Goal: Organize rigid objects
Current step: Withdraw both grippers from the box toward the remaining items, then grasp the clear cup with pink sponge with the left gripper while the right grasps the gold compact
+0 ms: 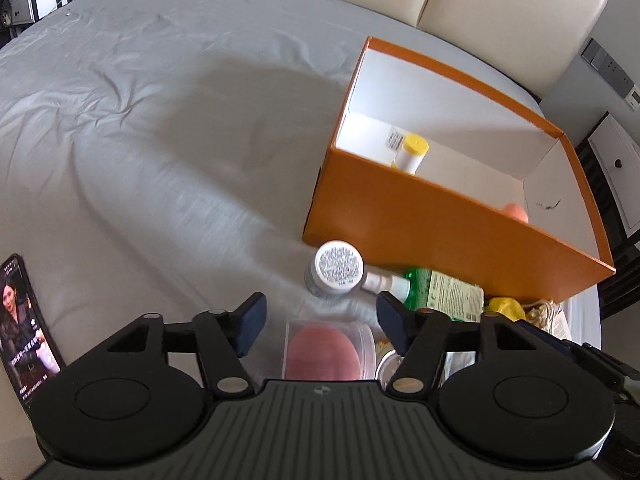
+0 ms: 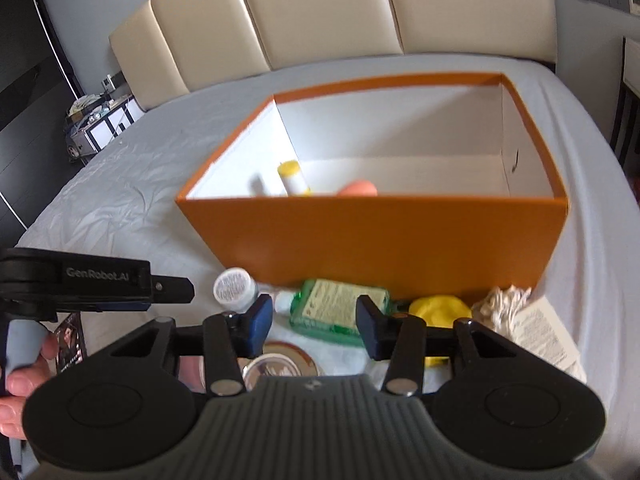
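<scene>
An orange box (image 1: 440, 224) (image 2: 380, 232) with a white inside stands on the bed. It holds a yellow-capped tube (image 1: 412, 154) (image 2: 292, 178) and an orange ball (image 1: 516, 212) (image 2: 358, 189). In front of the box lie a small white jar (image 1: 338, 268) (image 2: 234, 284), a green bottle (image 1: 440, 288) (image 2: 340, 304) and a yellow object (image 1: 506, 308) (image 2: 440, 308). My left gripper (image 1: 318, 322) is open above a clear case holding a pink puff (image 1: 324, 352). My right gripper (image 2: 314, 322) is open over the green bottle and a round metal tin (image 2: 276, 364).
A phone (image 1: 24, 328) lies at the left on the grey sheet (image 1: 140, 140). A rope bundle (image 2: 504, 304) and a paper leaflet (image 2: 544, 332) lie at the right. The padded headboard (image 2: 320, 12) stands behind the box. The left gripper also shows in the right wrist view (image 2: 176, 290).
</scene>
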`<state>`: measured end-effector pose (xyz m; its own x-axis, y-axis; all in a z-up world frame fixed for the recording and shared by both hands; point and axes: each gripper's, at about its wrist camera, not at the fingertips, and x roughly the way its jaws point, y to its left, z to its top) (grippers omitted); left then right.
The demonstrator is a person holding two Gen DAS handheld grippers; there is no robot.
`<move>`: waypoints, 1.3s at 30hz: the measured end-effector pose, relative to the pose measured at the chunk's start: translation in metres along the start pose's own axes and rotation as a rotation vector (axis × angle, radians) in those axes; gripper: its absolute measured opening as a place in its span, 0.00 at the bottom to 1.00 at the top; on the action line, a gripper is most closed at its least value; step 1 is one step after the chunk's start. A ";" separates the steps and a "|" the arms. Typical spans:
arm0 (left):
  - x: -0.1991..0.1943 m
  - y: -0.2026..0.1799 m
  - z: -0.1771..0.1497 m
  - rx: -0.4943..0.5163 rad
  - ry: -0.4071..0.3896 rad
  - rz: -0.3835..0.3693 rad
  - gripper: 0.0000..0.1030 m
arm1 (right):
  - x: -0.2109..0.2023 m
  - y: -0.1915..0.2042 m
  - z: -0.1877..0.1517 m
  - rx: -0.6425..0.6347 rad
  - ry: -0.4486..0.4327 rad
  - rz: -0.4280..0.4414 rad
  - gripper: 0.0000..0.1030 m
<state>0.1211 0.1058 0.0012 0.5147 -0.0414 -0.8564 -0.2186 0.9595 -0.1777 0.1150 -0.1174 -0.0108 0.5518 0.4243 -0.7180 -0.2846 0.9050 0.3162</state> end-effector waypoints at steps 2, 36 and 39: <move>0.002 -0.007 -0.006 0.032 0.013 0.021 0.83 | 0.013 -0.006 -0.007 0.026 0.044 0.016 0.49; 0.040 -0.022 -0.018 0.093 0.197 0.133 0.65 | 0.059 -0.014 -0.032 0.110 0.146 0.250 0.38; 0.036 -0.023 -0.018 0.093 0.182 0.134 0.65 | 0.045 -0.011 -0.030 0.078 0.112 0.250 0.32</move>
<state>0.1295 0.0776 -0.0348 0.3268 0.0470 -0.9439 -0.1931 0.9810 -0.0181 0.1196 -0.1094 -0.0653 0.3810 0.6330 -0.6739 -0.3379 0.7738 0.5358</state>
